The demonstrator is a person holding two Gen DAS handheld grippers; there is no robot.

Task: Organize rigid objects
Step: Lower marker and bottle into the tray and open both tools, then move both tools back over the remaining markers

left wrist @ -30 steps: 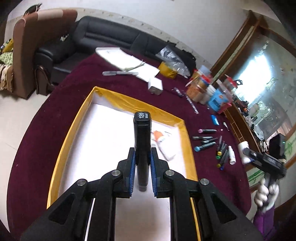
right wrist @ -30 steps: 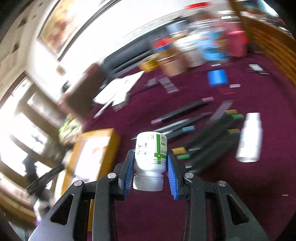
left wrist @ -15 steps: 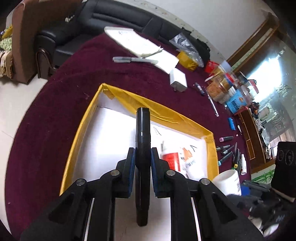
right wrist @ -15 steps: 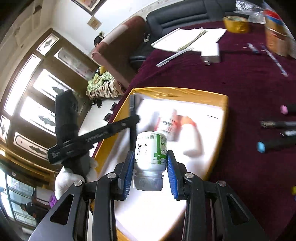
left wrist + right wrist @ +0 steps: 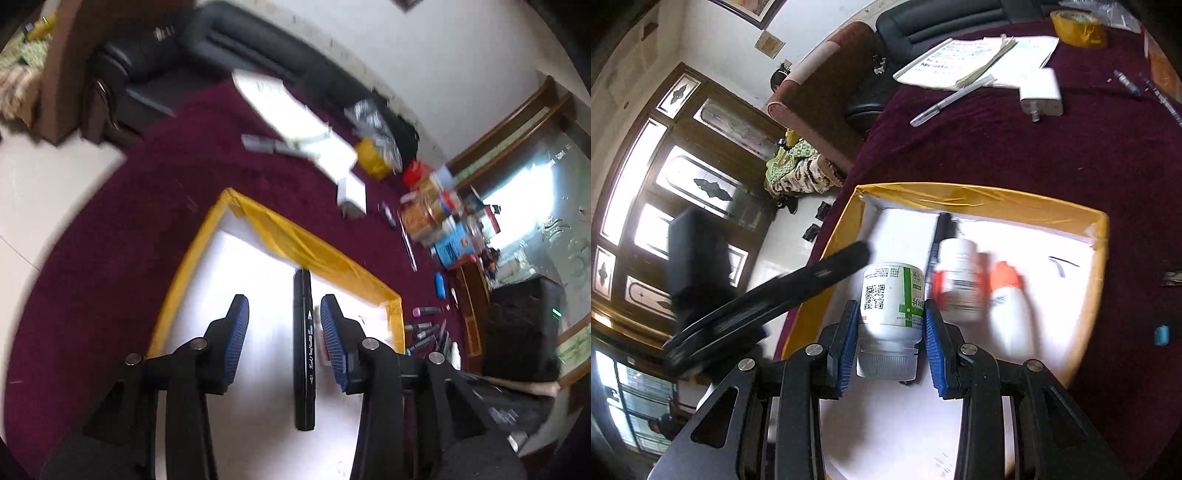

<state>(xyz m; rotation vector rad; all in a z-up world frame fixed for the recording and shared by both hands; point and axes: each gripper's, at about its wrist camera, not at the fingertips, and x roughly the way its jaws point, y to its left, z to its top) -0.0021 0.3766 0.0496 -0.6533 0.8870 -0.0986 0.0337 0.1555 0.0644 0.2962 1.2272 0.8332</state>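
Observation:
A black marker (image 5: pixel 303 347) lies on the white floor of the yellow-rimmed tray (image 5: pixel 325 254), between the jaws of my left gripper (image 5: pixel 284 306). Those jaws are opening and neither pad touches the marker. My right gripper (image 5: pixel 890 306) is shut on a white bottle with a green label (image 5: pixel 892 295), held cap toward the camera over the near part of the tray (image 5: pixel 979 195). In the right wrist view the marker (image 5: pixel 940 236) rests near the far wall, beside a red-labelled white bottle (image 5: pixel 960 280) and an orange-capped glue bottle (image 5: pixel 1008 306). The left gripper (image 5: pixel 857 254) shows blurred at the tray's left edge.
On the maroon cloth beyond the tray lie papers (image 5: pixel 964 55), a pen (image 5: pixel 949 99), a white charger (image 5: pixel 1039 96) and a tape roll (image 5: pixel 1078 24). Several markers (image 5: pixel 424 332) and jars (image 5: pixel 428 206) crowd the right. Sofas stand behind the table.
My left jaws have come apart and let go of the black marker, which now lies in the tray. My right gripper has carried the bottle from the loose markers to above the tray.

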